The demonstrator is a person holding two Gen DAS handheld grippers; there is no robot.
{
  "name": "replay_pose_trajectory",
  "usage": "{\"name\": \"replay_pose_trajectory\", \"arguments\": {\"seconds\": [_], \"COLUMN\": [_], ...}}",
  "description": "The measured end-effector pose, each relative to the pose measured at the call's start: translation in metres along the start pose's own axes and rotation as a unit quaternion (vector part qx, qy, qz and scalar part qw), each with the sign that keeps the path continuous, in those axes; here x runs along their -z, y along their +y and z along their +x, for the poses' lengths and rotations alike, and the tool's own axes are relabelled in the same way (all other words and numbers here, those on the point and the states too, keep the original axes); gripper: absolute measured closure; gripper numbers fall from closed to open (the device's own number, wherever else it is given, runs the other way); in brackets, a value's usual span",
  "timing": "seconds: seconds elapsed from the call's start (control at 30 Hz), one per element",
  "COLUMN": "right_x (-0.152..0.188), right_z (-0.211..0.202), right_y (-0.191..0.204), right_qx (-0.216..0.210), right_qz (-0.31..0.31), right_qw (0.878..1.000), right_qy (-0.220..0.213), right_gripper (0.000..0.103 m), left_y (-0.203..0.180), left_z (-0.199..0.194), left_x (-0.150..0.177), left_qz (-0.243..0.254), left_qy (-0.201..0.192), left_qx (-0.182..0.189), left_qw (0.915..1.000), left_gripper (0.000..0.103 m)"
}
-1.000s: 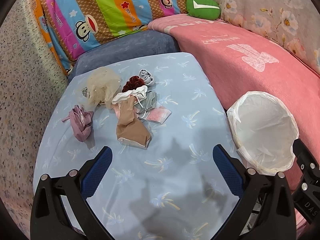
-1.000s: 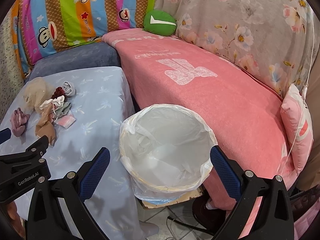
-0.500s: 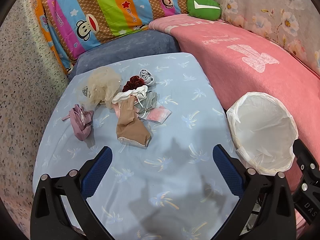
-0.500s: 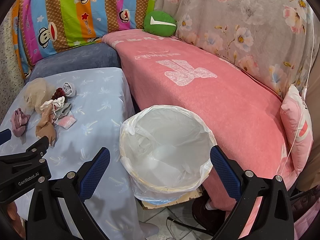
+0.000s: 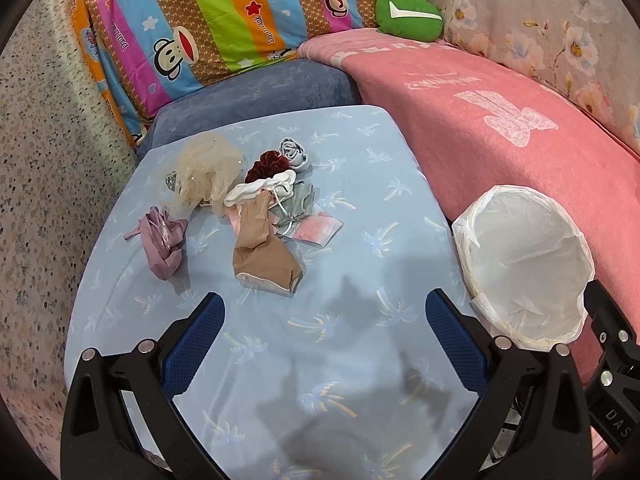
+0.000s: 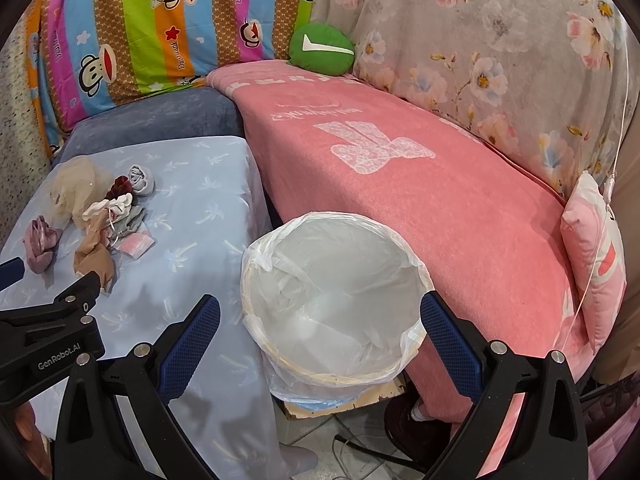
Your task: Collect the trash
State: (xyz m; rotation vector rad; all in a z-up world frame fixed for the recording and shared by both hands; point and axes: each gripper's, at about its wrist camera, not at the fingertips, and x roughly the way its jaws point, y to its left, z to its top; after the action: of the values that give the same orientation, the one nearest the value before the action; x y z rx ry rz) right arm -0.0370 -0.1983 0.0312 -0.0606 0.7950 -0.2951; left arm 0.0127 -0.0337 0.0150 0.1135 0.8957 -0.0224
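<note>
Nearby, crumpled tan stocking (image 5: 262, 254); round plastic-lined bin (image 5: 524, 268).

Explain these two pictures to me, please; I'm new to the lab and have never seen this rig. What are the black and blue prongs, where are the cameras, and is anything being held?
No robot arm here: a person carries a hand-held gripper in each hand, and a fisheye camera on each looks forward along its two blue-padded fingers.

The left wrist view shows the left hand-held gripper open and holding nothing, above a table with a light blue cloth. On it lies a pile of scraps: a tan stocking, a mauve fabric wad, beige netting and a pink packet.

The right wrist view shows the right hand-held gripper, also open and holding nothing, above a bin lined with a white bag beside a pink-covered sofa.
</note>
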Motion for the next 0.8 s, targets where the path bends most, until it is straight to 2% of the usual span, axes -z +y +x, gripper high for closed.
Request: {"name": "replay_pose_trajectory", "arguments": {"seconds": [0.8], "right_x": [-0.002], "right_z": [0.006], "right_y": [0.015], "right_qx": [-0.003], "right_qz": [-0.005], "right_qw": [1.000], "right_qy": [0.000], "right_gripper": [0.006], "left_y": [0.011], "left_z": [0.004], "left_x": [-0.004], "left_qz": [-0.010], "left_qy": [-0.003], "left_qx": [0.000], "left_qw": [1.0000], "left_gripper": [0.007]}}
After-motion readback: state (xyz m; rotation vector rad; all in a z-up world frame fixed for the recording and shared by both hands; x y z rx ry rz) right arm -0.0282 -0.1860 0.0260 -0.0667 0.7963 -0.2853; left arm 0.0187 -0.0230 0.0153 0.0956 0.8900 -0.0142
